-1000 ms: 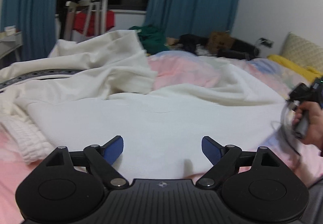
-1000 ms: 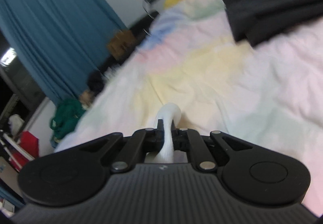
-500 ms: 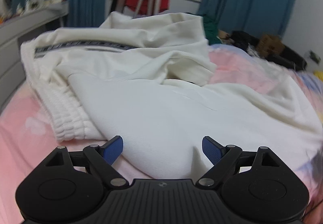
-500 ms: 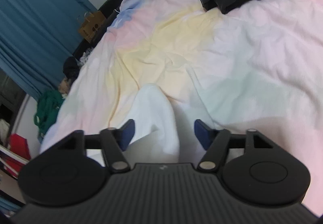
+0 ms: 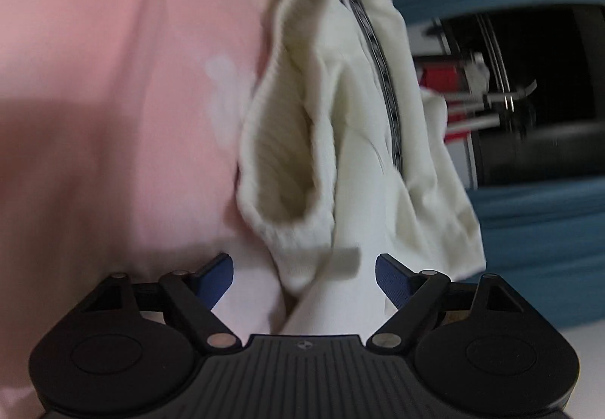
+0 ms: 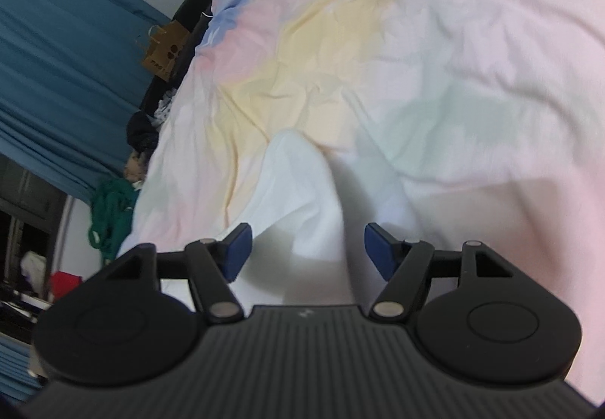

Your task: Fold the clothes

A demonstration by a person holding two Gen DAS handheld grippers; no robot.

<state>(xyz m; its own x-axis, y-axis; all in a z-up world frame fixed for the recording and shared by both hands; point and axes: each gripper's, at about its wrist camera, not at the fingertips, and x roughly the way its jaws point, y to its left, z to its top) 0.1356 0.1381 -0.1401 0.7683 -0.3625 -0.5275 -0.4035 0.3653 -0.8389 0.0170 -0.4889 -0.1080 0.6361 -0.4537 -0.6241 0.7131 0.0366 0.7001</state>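
Both grippers, left gripper [image 5: 304,273] and right gripper [image 6: 304,249], had fingers spread apart over the white sweater [image 5: 340,139], its blurry far end cut off.

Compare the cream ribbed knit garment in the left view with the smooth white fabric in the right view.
The cream ribbed knit garment is off-white, textured and bunched in deep folds with a dark patterned stripe; the smooth white fabric is brighter, plain and lies in one soft ridge. The garment rests on pink bedding, the fabric on pastel bedding. Each lies between an open claw's fingers, ungripped.
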